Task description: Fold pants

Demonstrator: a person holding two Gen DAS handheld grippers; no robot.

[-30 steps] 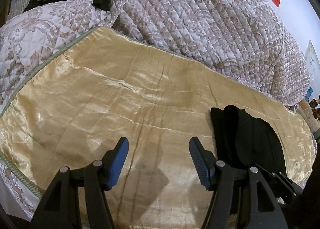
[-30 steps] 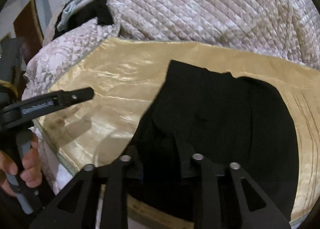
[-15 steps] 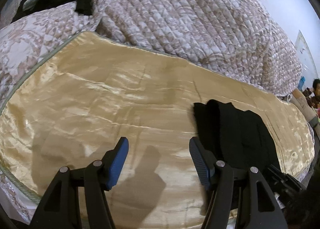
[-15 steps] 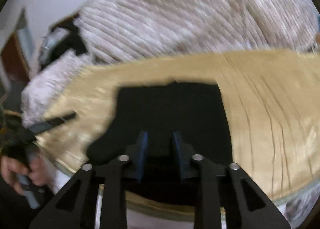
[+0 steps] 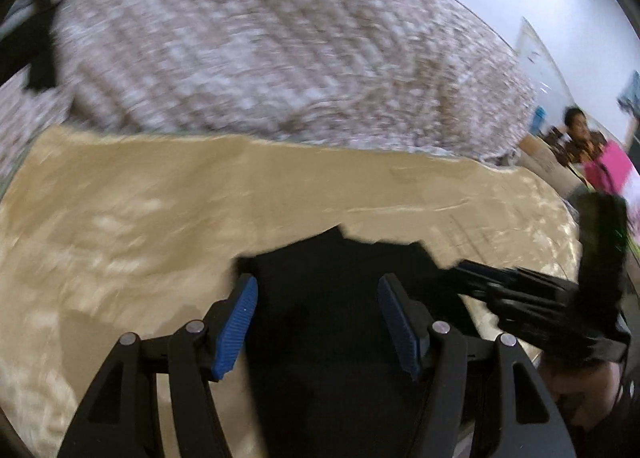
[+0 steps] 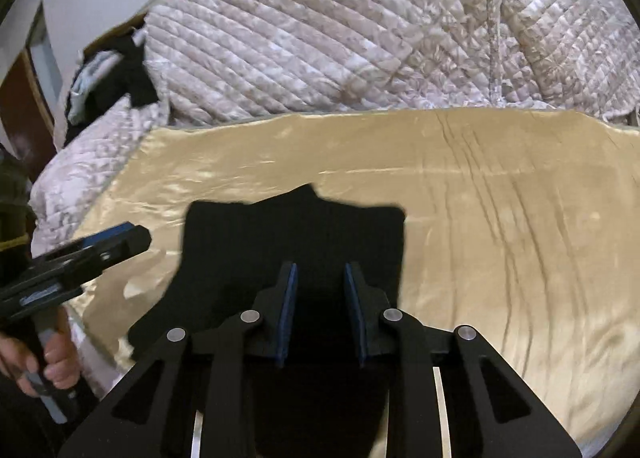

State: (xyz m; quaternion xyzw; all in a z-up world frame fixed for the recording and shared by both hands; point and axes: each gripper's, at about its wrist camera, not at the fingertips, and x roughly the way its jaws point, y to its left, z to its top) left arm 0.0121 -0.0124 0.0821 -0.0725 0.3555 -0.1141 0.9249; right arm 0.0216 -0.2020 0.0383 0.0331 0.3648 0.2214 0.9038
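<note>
Right wrist view: the black pants (image 6: 296,242) are seen folded on the golden sheet (image 6: 500,218), under and ahead of the right gripper (image 6: 320,314), whose jaws, lately narrowed, are held apart with nothing gripped. The left gripper (image 5: 314,318) is held wide apart over the pants, empty.

left gripper (image 5: 314,324) now over the black pants (image 6: 292,242), right gripper (image 6: 321,312) jaws narrowed
</note>
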